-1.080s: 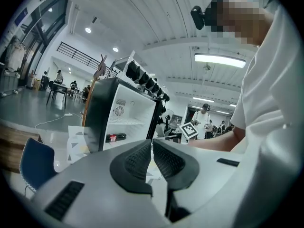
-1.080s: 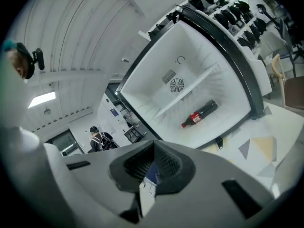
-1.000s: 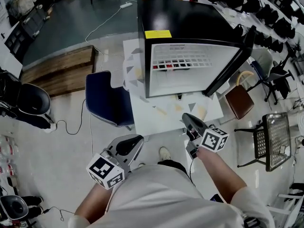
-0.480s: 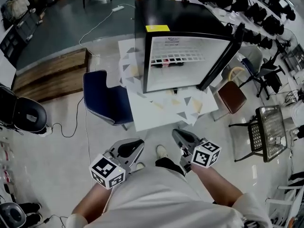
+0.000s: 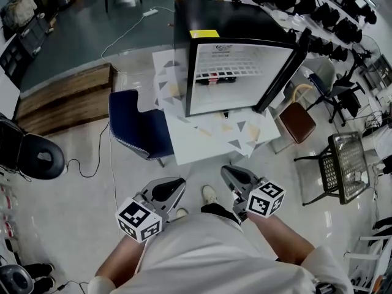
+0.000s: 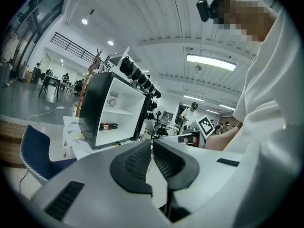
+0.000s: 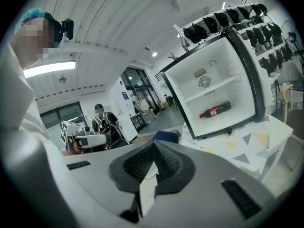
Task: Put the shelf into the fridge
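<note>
Head view shows one wire shelf point(image 5: 236, 67) lying level inside the one fridge point(image 5: 233, 23), its long axis running from wall to wall. Right gripper view shows a single bottle point(image 7: 216, 110) on its side on the fridge floor under the shelf, cap to the left. The door point(image 5: 280, 73) stands open at the right. The fridge rests on a white worktop point(image 5: 208, 143) patterned with triangles, with one blue chair point(image 5: 138, 127) beside it. Left tool point(image 5: 173, 184) and right tool point(image 5: 228, 173), two in all, are well short of the worktop, each with jaws together on nothing.
</note>
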